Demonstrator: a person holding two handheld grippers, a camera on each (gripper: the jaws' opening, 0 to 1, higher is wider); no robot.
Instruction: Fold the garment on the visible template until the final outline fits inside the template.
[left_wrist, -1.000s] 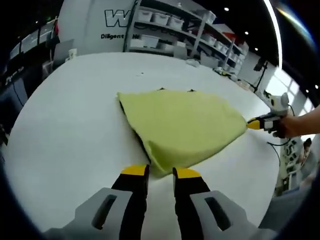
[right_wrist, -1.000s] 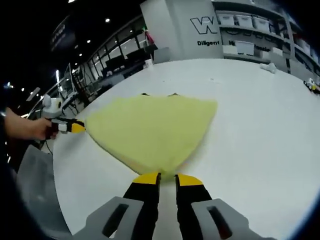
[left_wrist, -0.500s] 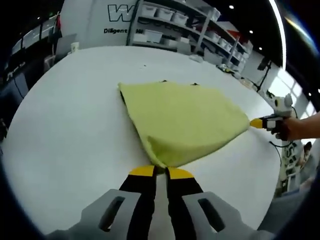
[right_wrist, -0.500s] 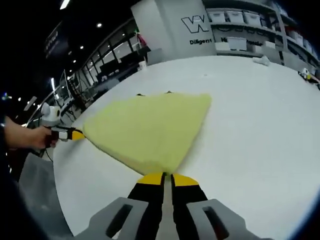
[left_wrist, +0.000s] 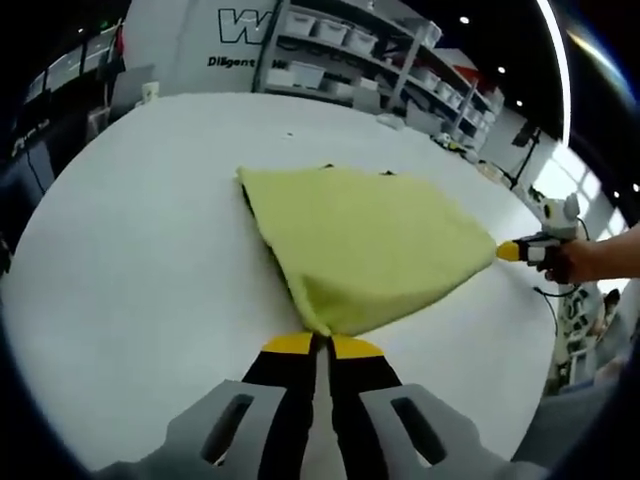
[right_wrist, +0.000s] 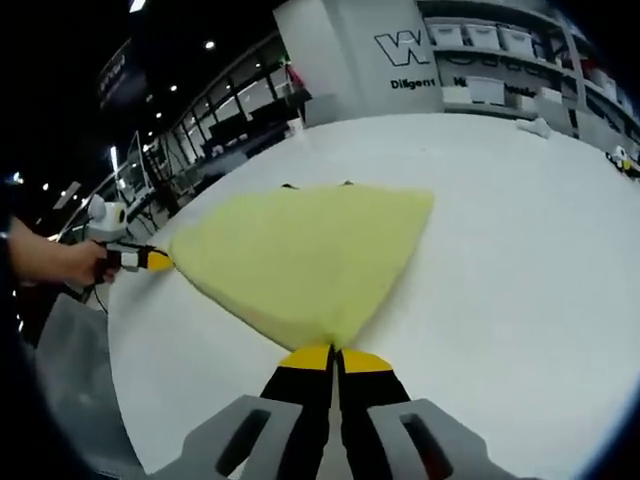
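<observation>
both hand-held grippers pinch garment (left_wrist: 365, 250) corners (shelving (left_wrist: 345, 55) behind)

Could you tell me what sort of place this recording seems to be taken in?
Probably a lab or warehouse-style workshop: a large white table holds the yellow garment, storage shelves with bins line the back, and a white wall bears large lettering.

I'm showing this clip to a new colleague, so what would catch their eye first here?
The yellow-green garment spread on the big white table, pulled taut between two corners. The left gripper is shut on its near corner, and the right gripper is shut on the opposite corner. Shelves of bins stand beyond the table.
</observation>
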